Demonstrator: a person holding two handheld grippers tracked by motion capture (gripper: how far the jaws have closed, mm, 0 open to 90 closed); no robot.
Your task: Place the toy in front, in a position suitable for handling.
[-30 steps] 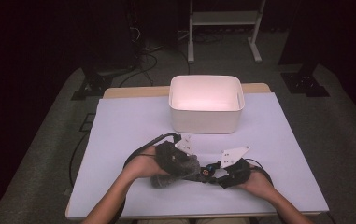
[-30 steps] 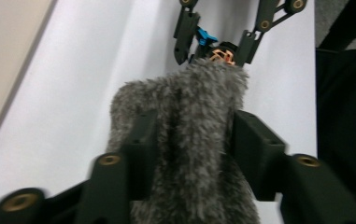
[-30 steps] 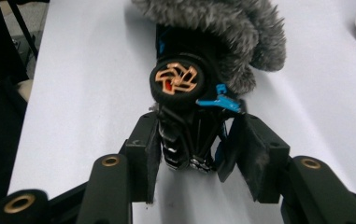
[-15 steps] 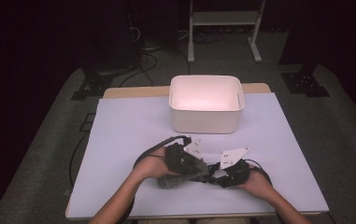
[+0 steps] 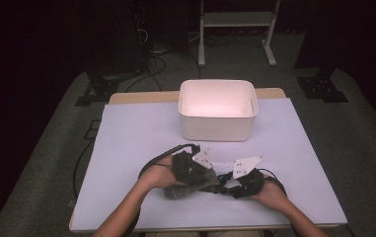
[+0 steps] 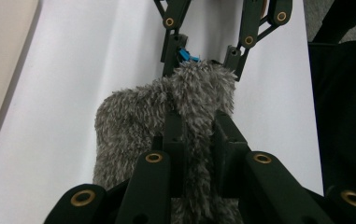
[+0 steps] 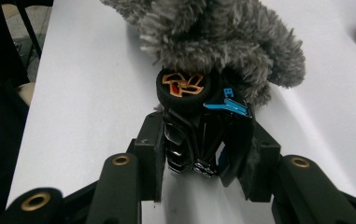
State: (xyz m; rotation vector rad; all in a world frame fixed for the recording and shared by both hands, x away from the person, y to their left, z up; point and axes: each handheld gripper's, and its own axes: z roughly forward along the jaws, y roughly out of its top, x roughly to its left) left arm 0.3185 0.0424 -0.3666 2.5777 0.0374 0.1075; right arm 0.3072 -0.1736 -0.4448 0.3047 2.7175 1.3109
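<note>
The toy car (image 7: 199,126) sits clamped between my right gripper's (image 7: 203,154) jaws, black with blue trim and an orange-spoked wheel (image 7: 183,88) facing the camera, its far end pushed into the grey fuzzy pouch (image 6: 166,112) that lies on the white table cover (image 5: 136,143) near the front edge, well short of the white bin (image 5: 218,109). My left gripper (image 6: 194,140) has just been closing and now pinches a fold of that plush between its jaws, pressed nearly together. I judge the step is separating car and pouch, or seating one in the other; which, I cannot tell. To do it well I would keep the left pinch firm and low so the fabric does not slide, hold the car level, and move it straight along its own length, slowly, watching that the wheel does not snag the long pile, since a twist could drag the whole pouch along
</note>
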